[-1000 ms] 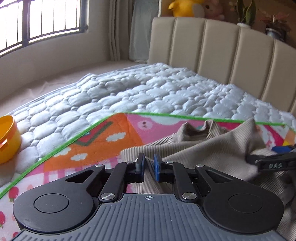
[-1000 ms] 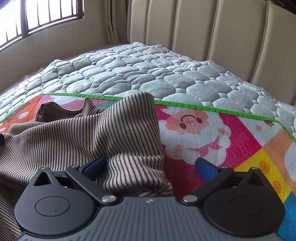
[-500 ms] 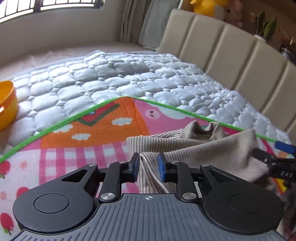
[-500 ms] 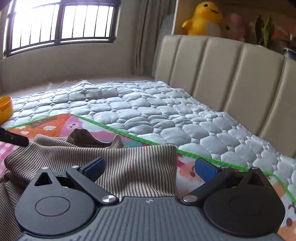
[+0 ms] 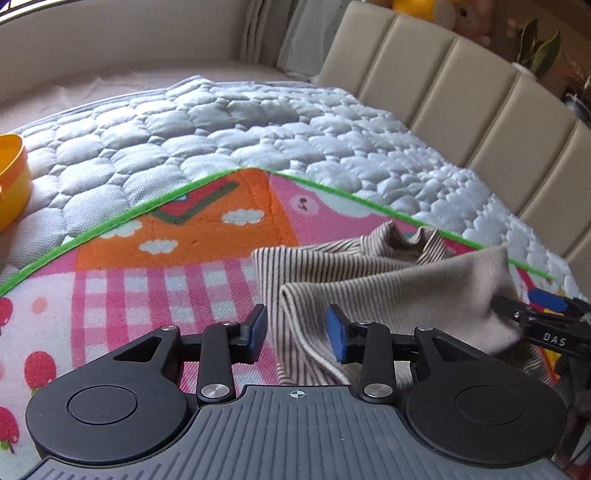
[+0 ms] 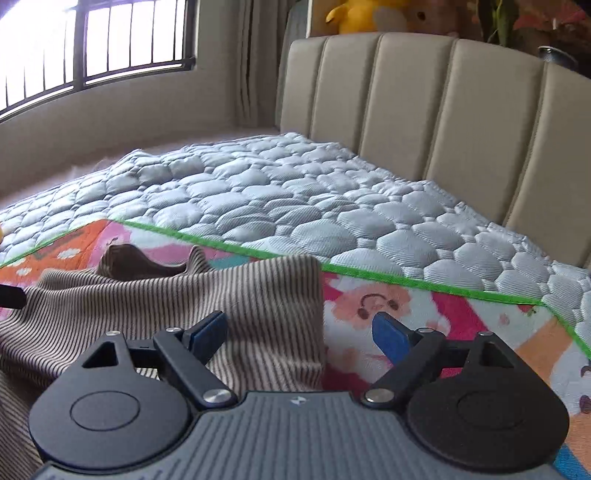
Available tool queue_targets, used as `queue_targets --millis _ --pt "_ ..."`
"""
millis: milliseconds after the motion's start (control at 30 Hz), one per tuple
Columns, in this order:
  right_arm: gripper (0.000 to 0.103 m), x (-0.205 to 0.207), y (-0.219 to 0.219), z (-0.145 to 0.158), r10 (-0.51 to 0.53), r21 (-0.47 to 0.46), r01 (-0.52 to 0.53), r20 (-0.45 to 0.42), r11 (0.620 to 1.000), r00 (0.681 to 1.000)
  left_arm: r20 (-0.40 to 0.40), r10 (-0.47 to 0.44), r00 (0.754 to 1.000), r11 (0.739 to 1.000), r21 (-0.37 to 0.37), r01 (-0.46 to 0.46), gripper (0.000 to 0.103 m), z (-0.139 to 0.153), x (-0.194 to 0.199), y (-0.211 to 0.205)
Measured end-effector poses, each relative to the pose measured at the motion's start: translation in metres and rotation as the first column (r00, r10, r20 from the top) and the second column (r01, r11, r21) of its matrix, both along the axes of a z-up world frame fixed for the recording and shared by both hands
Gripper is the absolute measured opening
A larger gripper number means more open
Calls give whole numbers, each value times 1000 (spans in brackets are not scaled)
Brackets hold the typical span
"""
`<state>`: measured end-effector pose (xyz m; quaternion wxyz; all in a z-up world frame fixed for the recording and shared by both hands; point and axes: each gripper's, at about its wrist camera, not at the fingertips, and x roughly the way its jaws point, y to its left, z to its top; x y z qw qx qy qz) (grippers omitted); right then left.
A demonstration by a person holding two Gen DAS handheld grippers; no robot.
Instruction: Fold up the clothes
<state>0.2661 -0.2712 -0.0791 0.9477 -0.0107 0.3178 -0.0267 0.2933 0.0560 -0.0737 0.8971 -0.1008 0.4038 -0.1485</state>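
A beige, brown-striped garment (image 5: pixel 388 291) lies rumpled on a colourful play mat (image 5: pixel 184 240), its collar toward the headboard. My left gripper (image 5: pixel 296 334) is low over its left end. Its jaws are opening, and a raised fold of the fabric stands between the blue pads (image 5: pixel 336 339) without being pinched. My right gripper (image 6: pixel 297 336) hovers over the garment's (image 6: pixel 221 295) right edge. Its jaws are wide and closing, and the hem lies between them untouched. In the left wrist view the right gripper's fingers (image 5: pixel 517 314) rest against the cloth.
The mat lies on a grey quilted mattress (image 5: pixel 258 129) with a beige padded headboard (image 6: pixel 443 110) behind it. A yellow tub (image 5: pixel 11 181) sits at the far left on the mattress. Beyond are a barred window (image 6: pixel 92 44) and plush toys (image 6: pixel 354 14).
The left jaws, nearly together a second ago, have spread apart around the fabric fold. The right gripper has lifted and tilted up toward the headboard, and its jaws have narrowed a little.
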Motion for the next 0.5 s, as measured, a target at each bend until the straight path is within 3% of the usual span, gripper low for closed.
queue_targets --millis 67,267,400,500 --pt "87 4 -6 -5 -26 17 26 -28 1000 999 -2 -14 1000 999 -38 14 39 2 0 -1" --pt "87 4 -3 -8 -19 7 19 -33 1000 999 25 -48 999 997 61 46 37 -10 -6 -22" --pt "87 1 -1 -5 -11 7 11 -13 1000 1000 87 -50 995 998 52 46 20 -6 -10 -24" --pt "87 -3 -1 2 -5 25 4 42 1000 999 193 -33 981 998 54 23 10 8 -17 -23"
